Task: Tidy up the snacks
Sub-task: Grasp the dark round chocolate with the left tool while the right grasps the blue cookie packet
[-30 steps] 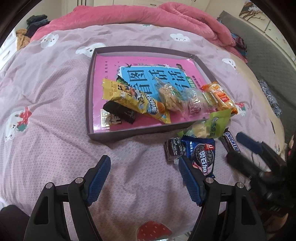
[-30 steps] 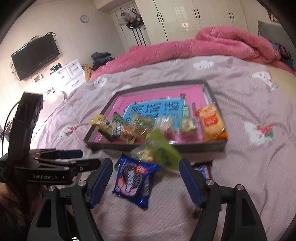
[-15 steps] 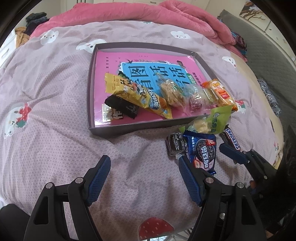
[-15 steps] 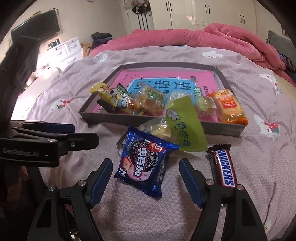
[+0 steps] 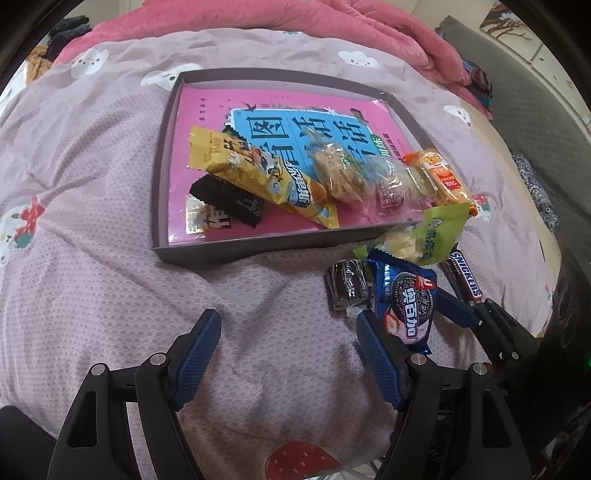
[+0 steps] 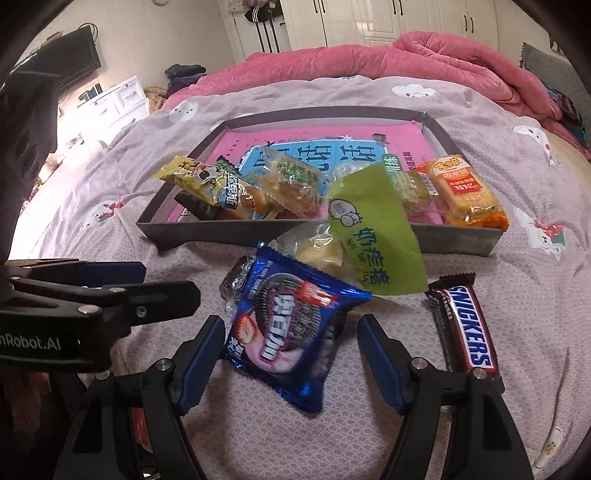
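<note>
A grey tray with a pink and blue bottom lies on the bed and holds several snack packs. In front of it lie a blue Oreo pack, a green pack, a Snickers bar and a small dark wrapped snack. My right gripper is open with the Oreo pack between its fingers, not clamped. My left gripper is open and empty over the bedsheet, left of the Oreo pack.
The mauve bedsheet with cartoon prints covers the bed. A pink quilt is bunched at the far end. White wardrobes and a wall TV stand beyond. A grey headboard is at the right.
My right gripper has moved forward and down until its open fingers straddle the Oreo pack. My left gripper has shifted slightly closer to the tray.
</note>
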Tool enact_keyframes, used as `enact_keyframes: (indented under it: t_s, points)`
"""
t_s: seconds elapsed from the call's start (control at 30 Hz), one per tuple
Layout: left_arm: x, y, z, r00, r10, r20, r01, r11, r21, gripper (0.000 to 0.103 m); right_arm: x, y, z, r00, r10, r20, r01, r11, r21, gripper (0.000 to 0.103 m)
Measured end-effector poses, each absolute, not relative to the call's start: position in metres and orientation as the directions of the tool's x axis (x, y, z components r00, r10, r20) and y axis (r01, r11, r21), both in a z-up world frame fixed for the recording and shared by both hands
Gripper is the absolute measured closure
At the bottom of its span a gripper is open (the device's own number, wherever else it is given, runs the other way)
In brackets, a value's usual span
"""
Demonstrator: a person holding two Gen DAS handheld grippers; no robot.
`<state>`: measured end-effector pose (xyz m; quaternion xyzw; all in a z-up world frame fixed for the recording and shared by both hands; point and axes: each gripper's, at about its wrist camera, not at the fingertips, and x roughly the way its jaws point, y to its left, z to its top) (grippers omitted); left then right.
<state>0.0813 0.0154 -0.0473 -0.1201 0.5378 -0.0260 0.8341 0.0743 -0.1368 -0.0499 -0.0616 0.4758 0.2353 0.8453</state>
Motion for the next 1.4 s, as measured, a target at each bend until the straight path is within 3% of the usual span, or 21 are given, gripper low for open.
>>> enact_keyframes:
  t_s: [0.17,0.4,0.8,1.0,1.2,1.3,1.4]
  points:
    - [0.084,0.014,-0.05,0.419,-0.181,-0.89,-0.084,0.968,-0.236,0.026,0.074,-0.137,-0.05,0.438,0.338,-0.833,-0.462,0.88,0.114,0.031]
    - [0.094,0.008,-0.057,0.408,-0.215,-0.887,-0.083,0.959,-0.271,0.026,0.074,-0.144,-0.048,0.424,0.335,-0.841,-0.462,0.879,0.117,0.046]
    - [0.113,-0.008,-0.066,0.411,-0.22,-0.885,-0.068,0.96,-0.271,0.026,0.076,-0.159,-0.046,0.419,0.299,-0.857,-0.435,0.895,0.1,0.048]
    - [0.117,-0.008,-0.069,0.417,-0.198,-0.887,-0.068,0.966,-0.248,0.048,0.078,-0.158,-0.048,0.414,0.298,-0.86,-0.433,0.896,0.103,0.048]
    - [0.12,-0.006,-0.069,0.415,-0.206,-0.886,-0.077,0.963,-0.26,0.061,0.083,-0.155,-0.052,0.415,0.299,-0.859,-0.435,0.895,0.101,0.05]
    - [0.119,-0.011,-0.072,0.405,-0.216,-0.888,-0.059,0.963,-0.262,0.077,0.083,-0.154,-0.053,0.412,0.3,-0.861,-0.445,0.89,0.098,0.051]
    - [0.117,-0.012,-0.073,0.414,-0.212,-0.885,-0.046,0.966,-0.253,0.077,0.082,-0.156,-0.05,0.405,0.316,-0.858,-0.451,0.885,0.113,0.052]
